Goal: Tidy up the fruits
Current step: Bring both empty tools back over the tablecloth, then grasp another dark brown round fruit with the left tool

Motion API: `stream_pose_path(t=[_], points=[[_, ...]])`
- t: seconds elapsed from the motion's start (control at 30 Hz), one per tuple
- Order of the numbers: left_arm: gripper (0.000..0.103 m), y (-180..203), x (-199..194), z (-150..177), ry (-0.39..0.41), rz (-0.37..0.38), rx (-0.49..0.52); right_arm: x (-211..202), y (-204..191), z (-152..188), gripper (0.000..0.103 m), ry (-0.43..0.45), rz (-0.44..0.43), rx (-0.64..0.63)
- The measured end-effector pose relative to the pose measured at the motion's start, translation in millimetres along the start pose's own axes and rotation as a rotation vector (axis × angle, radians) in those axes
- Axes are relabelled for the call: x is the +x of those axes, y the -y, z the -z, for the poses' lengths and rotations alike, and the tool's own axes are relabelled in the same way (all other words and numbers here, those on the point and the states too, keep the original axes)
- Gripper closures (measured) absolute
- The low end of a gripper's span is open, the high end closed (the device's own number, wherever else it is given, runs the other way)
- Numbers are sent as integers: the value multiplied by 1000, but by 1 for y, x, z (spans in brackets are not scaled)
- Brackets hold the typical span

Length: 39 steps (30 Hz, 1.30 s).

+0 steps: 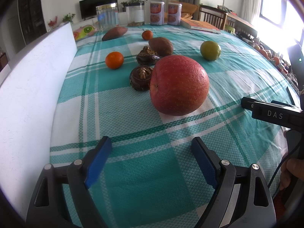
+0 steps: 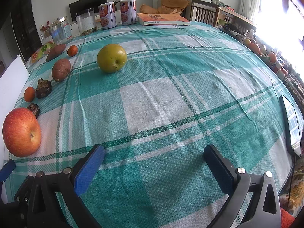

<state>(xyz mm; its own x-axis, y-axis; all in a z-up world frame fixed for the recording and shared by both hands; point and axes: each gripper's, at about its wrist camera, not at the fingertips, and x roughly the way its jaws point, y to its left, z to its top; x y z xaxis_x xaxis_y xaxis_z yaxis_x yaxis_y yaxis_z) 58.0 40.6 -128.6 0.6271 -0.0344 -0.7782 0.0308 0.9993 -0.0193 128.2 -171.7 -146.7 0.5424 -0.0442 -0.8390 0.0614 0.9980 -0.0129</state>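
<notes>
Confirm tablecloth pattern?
Teal-and-white plaid with thin dark green lines; the tablecloth shows best in the right wrist view.

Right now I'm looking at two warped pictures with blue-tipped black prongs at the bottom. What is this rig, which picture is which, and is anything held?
Those prongs are two-finger tools a person carries, one per hand, each with a wide-angle camera looking along its fingers. One picture is from the left hand-held gripper, the other from the right hand-held gripper. Both are open and hold nothing. On the checked tablecloth lie a red apple, a green apple, two tangerines, two sweet potatoes and two dark knobbly bulbs. Jars, cans and a book stand at the far edge.
</notes>
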Motion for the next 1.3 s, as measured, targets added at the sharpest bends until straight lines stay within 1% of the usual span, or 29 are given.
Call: stream_pose_path(t=[0.97,1.1,1.3], points=[[15,0,0,0,0,5,0,0,0,1,0,0,0,0],[15,-1,-1,0,-1,17,-1,-1,0,1,0,0,0,1],[15,-4,-8,4,-11,68,-15,-1,0,1,0,0,1,1]])
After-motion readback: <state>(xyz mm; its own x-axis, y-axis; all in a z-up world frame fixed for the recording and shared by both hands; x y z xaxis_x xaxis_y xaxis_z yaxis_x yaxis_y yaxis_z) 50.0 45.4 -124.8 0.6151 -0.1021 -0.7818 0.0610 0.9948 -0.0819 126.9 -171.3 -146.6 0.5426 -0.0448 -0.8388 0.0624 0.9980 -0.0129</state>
